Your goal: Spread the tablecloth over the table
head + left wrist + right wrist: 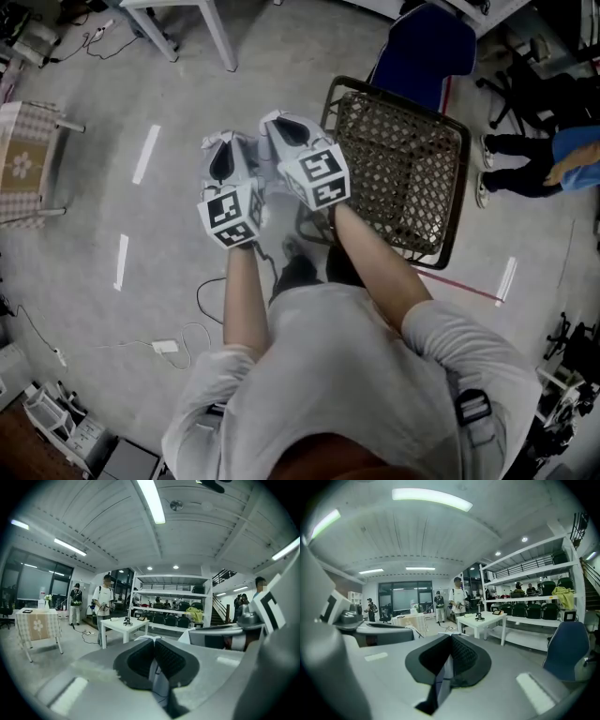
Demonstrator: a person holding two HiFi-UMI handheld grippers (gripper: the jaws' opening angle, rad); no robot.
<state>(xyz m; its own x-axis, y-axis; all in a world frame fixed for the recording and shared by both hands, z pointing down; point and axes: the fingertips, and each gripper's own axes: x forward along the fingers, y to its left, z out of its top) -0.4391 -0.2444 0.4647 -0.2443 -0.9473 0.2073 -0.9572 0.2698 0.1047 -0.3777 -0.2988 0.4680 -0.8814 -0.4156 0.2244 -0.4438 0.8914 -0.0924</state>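
Grey workshop floor lay beneath the left gripper (223, 145) and right gripper (281, 122), both clenched, apparently on nothing, with the checked tablecloth (23, 159) draping a small table (69, 125) well apart at the left.

Checked flower-print tablecloth (21, 161) draped over table (71, 125); hangs down sides

1. Even, fairly bright indoor light; the ceiling strip lights (151, 501) glare white.
2. Both gripper views bend strongly, with dark corners.
3. The left gripper (153, 641) looks soft up close; the background is perhaps slightly blurred.
4. Shadows on the floor (169, 234) are faint.
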